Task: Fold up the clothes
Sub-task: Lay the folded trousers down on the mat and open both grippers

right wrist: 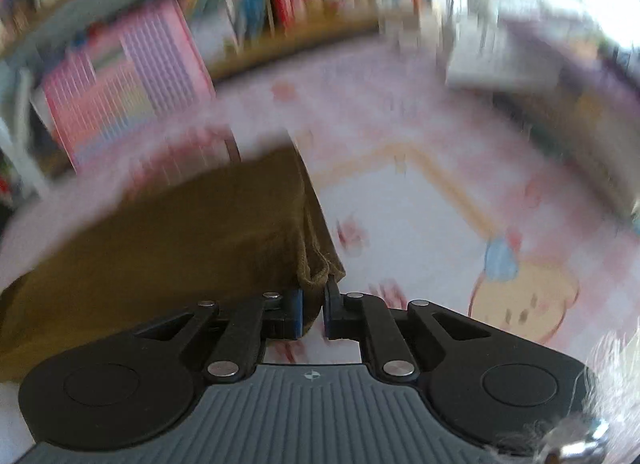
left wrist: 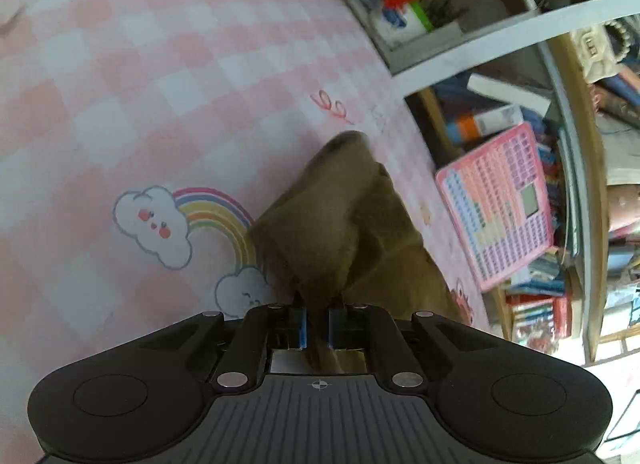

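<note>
Two tongs, one cloth: both grip the same olive-brown garment [left wrist: 332, 232] above a pink checked mat [left wrist: 132, 76].
Mat: it spreads under everything, printed with a rainbow and clouds [left wrist: 176, 220]; whether it covers a desk, a bed or the floor, I cannot tell.
Garment: it hangs partly lifted over the mat's right side, bunched into folds in the left view, spread as a broad sheet to the near left in the right view.
Left tongs [left wrist: 318, 322]: narrow, pinched on a gathered edge of the cloth, probably to carry that edge over.
Right tongs [right wrist: 313, 310]: narrow, clamped on a hemmed corner; holding two points likely keeps the cloth taut for a fold.
Left view only: the rainbow print, and sharp shelves of books [left wrist: 536, 296] at far right.
Right view only: a cartoon face [right wrist: 524, 300] on the mat; motion blur smears the rest.
Pink keyboard toy [left wrist: 500, 208]: leans by the shelves, apart from the cloth.
</note>
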Demonstrator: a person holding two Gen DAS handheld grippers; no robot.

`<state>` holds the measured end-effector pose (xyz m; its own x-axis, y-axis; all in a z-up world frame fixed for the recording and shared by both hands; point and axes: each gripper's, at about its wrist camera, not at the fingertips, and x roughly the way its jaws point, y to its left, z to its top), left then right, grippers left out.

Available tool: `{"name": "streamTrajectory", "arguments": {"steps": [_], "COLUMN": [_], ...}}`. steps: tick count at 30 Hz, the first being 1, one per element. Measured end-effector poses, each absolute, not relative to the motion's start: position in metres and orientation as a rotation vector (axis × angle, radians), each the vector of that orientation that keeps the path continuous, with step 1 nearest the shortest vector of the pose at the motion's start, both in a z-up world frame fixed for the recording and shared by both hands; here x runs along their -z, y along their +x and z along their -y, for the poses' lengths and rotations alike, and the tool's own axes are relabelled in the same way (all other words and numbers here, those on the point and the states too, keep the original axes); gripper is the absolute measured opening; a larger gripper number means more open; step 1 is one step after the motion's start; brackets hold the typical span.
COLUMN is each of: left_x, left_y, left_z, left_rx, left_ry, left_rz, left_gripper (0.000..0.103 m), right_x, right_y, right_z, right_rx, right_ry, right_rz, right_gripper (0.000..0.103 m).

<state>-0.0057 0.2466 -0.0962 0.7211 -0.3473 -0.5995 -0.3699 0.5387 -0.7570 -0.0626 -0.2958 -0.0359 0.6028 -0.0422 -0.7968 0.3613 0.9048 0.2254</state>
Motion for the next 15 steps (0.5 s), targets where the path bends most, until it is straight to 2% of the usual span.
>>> {"name": "streamTrajectory", "arguments": {"steps": [5,9,10,11,13,15], "left_x": [0.090,0.080,0.074,0.066,0.051,0.040], "left_y": [-0.001,-0.002,-0.006,-0.012,-0.025,-0.038], "left_z": [-0.238,-0.230,-0.226,-0.221,-0.209,-0.195], "left_rx": [-0.045,-0.127,-0.160,-0.202,-0.263,-0.277], "left_ry": [-1.001,-0.950,-0.924,-0.886,-0.808,-0.750], "left_rz": [-0.784,-0.785,-0.782,-0.772,-0.746,-0.724], "left_gripper": [0.009,0.017,0.025,0.038,0.052,0.054], "right_x": [0.053,0.049,0.048,0.047,0.045,0.044], "right_y": [-0.062,-0.058,-0.057,-0.056,-0.057,-0.062], "right_z": [0.306,0.307,0.307,0.308,0.309,0.311], "right_rx": [0.186,0.124,0.109,0.094,0.066,0.043], "right_ry": [0.403,0.384,0.379,0.374,0.372,0.378], "right_rz": [-0.931,-0.952,-0.956,-0.961,-0.969,-0.974], "right_gripper": [0.009,0.009,0.010,0.014,0.019,0.029]}}
